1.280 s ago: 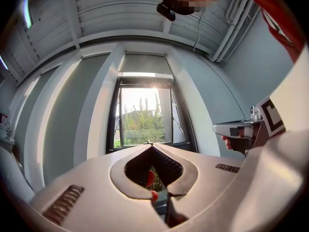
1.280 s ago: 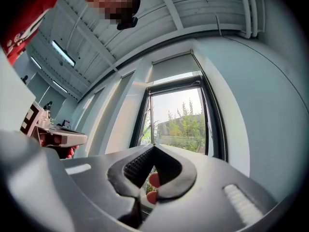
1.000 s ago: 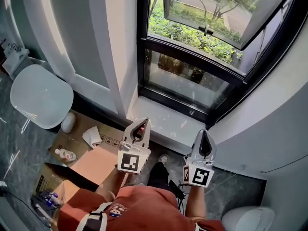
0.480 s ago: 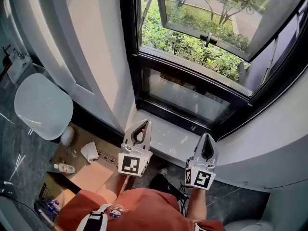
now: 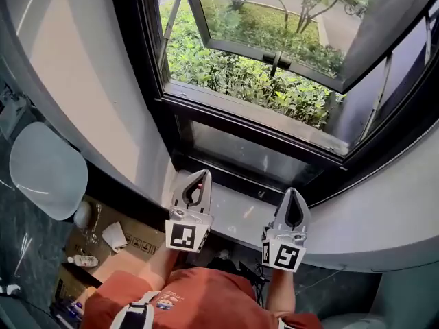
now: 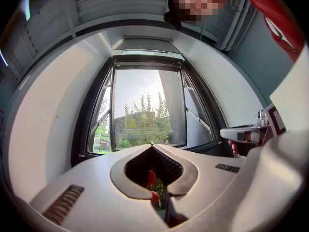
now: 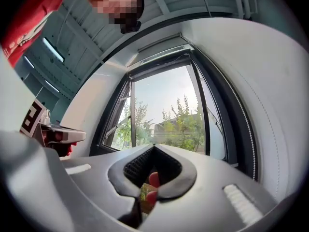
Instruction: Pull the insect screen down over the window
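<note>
- The person (image 5: 185, 297) in a red top stands nearest, holding one gripper in each hand, both pointed at the window (image 5: 255, 117)
- The left gripper (image 5: 203, 175) is at the left, over the near edge of the sill (image 5: 236, 214); its fingers (image 6: 179, 164) are closed together with nothing between them, and its marker cube (image 5: 184, 235) faces up
- The right gripper (image 5: 293, 192) is level with it, well apart to the right; its fingers (image 7: 174, 166) are likewise pressed shut and empty, with its own marker cube (image 5: 282, 253) at the near end
- On the floor to the left lie flattened cardboard (image 5: 130, 249), a crumpled tissue (image 5: 112, 235) and a small bottle (image 5: 83, 260), with a white rounded seat (image 5: 42, 171) further left
- Past the sill is a dark-framed lower pane (image 5: 250, 157), closed
- Above it the sash (image 5: 240, 50) is swung outward, its handle (image 5: 276, 62) on the bottom rail
- The insect screen (image 6: 145, 45) shows, as far as I can tell, only as a pale strip across the very top of the window, well above both grippers; the opening below it is uncovered
- Farthest off, green shrubs (image 5: 236, 81) fill the ground outside, with trees (image 6: 145, 112) behind
</note>
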A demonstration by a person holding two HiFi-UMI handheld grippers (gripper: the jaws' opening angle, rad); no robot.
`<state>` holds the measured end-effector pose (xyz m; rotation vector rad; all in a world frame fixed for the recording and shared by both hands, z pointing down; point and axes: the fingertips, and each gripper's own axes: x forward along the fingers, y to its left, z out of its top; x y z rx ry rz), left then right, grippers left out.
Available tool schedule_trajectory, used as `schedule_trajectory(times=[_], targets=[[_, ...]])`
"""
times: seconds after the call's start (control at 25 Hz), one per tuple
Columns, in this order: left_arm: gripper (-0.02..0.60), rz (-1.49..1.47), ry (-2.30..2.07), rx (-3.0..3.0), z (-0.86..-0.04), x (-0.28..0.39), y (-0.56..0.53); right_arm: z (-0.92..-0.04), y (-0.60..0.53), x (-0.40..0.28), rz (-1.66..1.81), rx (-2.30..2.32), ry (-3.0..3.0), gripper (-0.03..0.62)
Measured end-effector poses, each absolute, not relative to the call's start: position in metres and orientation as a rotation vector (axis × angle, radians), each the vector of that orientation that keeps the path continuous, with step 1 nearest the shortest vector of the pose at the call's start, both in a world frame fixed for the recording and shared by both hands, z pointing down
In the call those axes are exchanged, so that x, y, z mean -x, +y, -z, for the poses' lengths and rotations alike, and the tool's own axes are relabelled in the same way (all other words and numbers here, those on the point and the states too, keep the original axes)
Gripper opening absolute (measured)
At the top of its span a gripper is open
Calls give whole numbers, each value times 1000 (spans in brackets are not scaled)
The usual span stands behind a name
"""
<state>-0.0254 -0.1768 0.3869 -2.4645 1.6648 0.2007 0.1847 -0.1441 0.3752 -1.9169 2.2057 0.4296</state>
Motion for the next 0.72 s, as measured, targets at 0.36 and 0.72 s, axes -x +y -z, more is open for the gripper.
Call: schedule_trajectory(times=[0.36, 0.72], targets=[[5, -249, 1626, 2510, -384, 14, -225, -375, -183, -197, -435, 1979, 2179, 9], [5, -276, 1518, 2602, -382, 9, -255, -366, -198, -189, -474, 2049, 2109, 9]])
